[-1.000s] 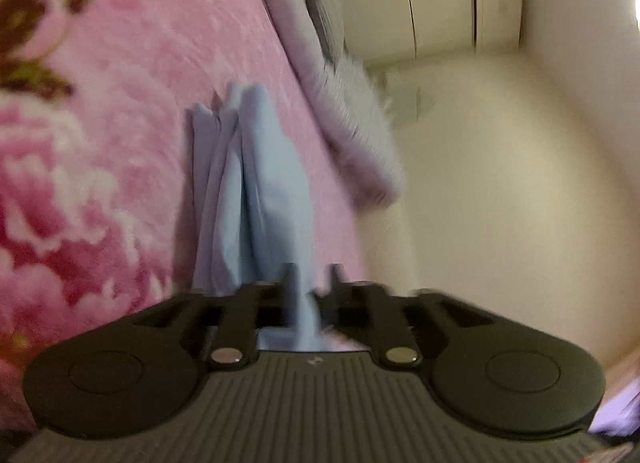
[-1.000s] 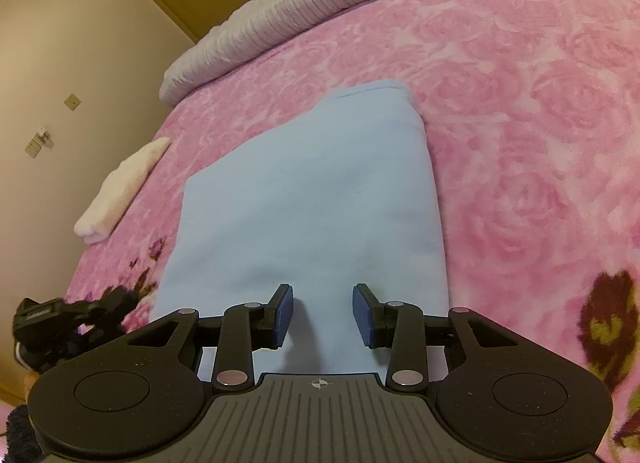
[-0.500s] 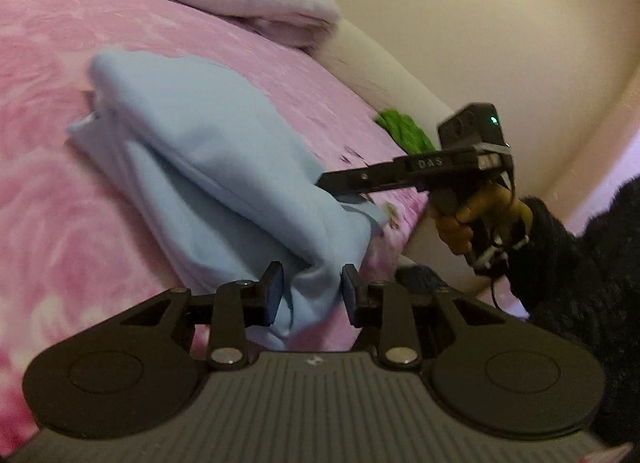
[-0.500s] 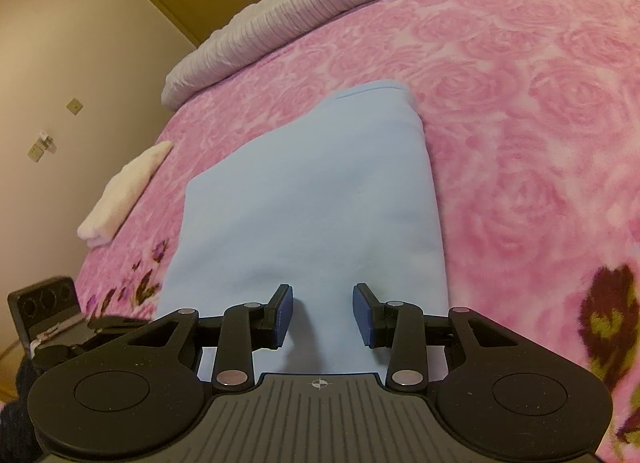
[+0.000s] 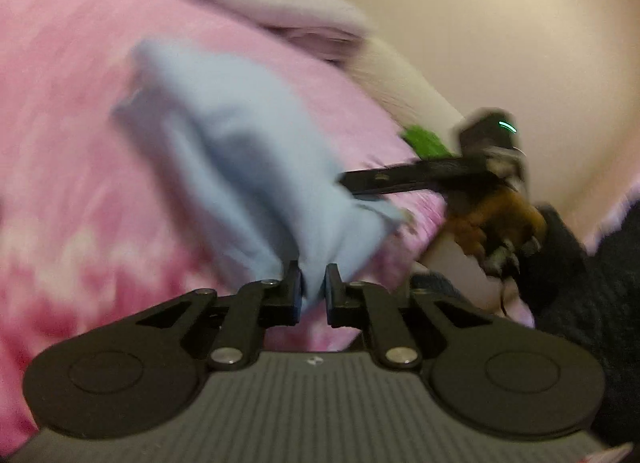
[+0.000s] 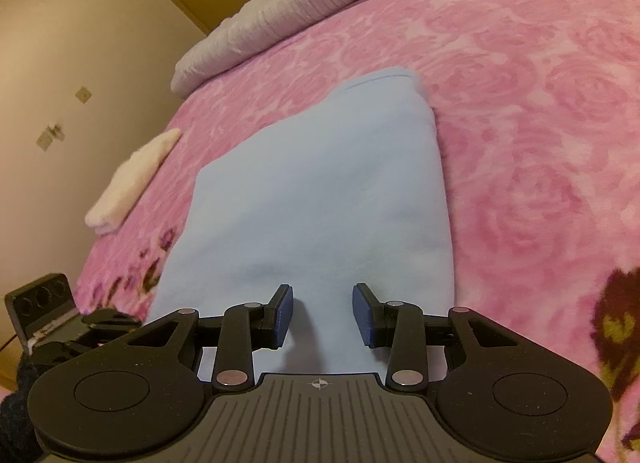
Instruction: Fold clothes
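The light-blue garment [image 6: 320, 199] lies on the pink floral bedspread [image 6: 540, 103], already folded into a narrow stack. The left gripper [image 5: 313, 283] has just been closing and, through blur, seems clamped on its near corner, while the right gripper [image 6: 322, 313] straddles the near edge, jaws apart; probably one more fold remains.

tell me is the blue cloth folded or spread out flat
Folded: the blue cloth lies as a narrow stack on the pink bedspread, with layered edges showing in the left wrist view.
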Action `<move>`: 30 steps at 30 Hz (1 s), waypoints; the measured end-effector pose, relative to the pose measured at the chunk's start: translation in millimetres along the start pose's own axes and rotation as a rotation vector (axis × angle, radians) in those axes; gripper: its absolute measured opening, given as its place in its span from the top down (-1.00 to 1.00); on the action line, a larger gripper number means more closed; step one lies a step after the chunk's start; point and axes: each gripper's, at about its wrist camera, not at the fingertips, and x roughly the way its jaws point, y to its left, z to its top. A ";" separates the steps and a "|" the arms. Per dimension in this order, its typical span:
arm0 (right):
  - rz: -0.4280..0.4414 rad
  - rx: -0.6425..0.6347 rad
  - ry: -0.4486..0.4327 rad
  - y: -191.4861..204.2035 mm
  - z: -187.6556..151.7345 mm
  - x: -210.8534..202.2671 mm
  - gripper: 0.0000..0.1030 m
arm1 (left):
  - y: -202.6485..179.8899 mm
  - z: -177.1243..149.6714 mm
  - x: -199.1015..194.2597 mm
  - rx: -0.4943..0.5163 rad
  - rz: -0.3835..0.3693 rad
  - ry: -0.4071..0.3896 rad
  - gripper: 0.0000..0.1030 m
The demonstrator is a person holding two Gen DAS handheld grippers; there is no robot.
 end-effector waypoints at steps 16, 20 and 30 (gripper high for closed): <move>-0.199 -0.147 -0.073 23.4 8.2 -23.4 0.26 | -27.2 34.3 -26.3 -0.436 0.218 -0.210 0.28; -0.202 -0.126 -0.072 10.5 30.5 -15.6 0.25 | -0.8 63.3 -10.5 -0.476 0.261 -0.219 0.25; -0.231 -0.163 -0.049 -8.2 94.9 16.3 0.26 | 41.3 106.4 27.5 -0.370 0.291 -0.226 0.92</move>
